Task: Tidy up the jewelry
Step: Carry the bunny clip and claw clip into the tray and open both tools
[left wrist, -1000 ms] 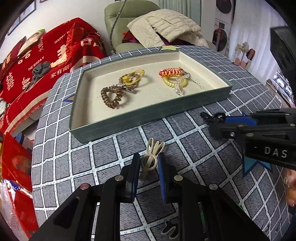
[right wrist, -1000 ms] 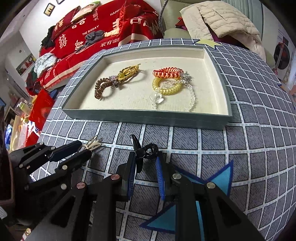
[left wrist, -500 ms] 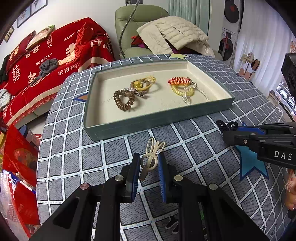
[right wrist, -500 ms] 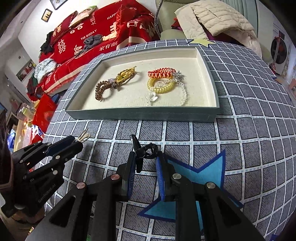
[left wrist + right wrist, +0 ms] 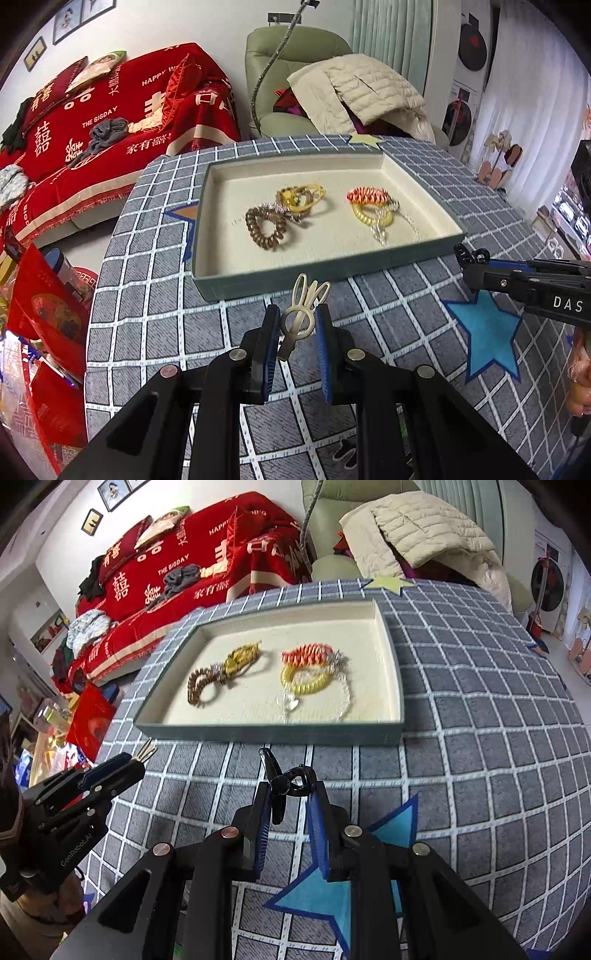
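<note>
Jewelry sits in the shallow grey-green cream-lined tray (image 5: 325,275) on the far side of the checked tablecloth (image 5: 155,295). My left gripper (image 5: 295,325) is clamped on a cream bunny-shaped hair clip (image 5: 301,314); my right gripper (image 5: 288,794) pinches a black hair clip (image 5: 284,782), both near the tray's front wall.

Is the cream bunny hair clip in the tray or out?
Out. The cream bunny-shaped hair clip sits pinched in the left claw, short of the green tray.

Tray (image 5: 258,286) on the bench (image 5: 155,295), hair ties (image 5: 266,229) lying inside it, sofa (image 5: 110,122) behind left, armchair (image 5: 295,74) behind the bench
</note>
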Motion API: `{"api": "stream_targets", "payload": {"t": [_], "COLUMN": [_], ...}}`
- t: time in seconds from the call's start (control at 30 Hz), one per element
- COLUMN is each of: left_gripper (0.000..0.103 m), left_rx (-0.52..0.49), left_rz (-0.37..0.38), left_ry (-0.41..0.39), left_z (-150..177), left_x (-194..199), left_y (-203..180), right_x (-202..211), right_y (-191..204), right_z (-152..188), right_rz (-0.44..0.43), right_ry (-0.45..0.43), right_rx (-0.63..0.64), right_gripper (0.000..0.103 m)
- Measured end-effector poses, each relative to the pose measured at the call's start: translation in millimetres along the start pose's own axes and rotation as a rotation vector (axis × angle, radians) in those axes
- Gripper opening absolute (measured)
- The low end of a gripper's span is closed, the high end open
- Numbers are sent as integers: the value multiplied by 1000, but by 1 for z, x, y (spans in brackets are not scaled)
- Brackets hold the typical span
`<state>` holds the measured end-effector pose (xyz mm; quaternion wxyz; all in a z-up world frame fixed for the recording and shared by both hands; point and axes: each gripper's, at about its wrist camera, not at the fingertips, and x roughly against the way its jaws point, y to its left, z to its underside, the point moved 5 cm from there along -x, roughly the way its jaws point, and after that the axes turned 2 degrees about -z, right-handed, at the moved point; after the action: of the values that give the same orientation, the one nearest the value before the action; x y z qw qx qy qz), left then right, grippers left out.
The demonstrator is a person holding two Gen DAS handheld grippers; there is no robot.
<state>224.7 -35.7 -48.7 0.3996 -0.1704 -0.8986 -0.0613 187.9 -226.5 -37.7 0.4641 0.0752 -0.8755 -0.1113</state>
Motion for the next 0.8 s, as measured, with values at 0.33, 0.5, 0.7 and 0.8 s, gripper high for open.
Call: {"api": "stream_targets", "payload": {"t": [0.33, 0.5, 0.7, 0.8], "left_gripper": [40, 40, 40, 40], "left_rx": [11, 24, 24, 26], "left_rz": [-24, -28, -38, -40], "left_ry": [-51, -57, -58, -56], "left_z": [-30, -41, -50, -54], "left_x": [2, -4, -12, -17], "left_y": [3, 5, 6, 7], "right_x": [11, 12, 7, 4], "right_y": [-3, -7, -9, -12], "right_z": [-35, -53, -65, -69], "right_rz": [-6, -12, -3, -1], "right_ry": [-63, -83, -90, -89], "right_rx": [-5, -18, -12, -14], "right_gripper": [23, 23, 23, 23]}}
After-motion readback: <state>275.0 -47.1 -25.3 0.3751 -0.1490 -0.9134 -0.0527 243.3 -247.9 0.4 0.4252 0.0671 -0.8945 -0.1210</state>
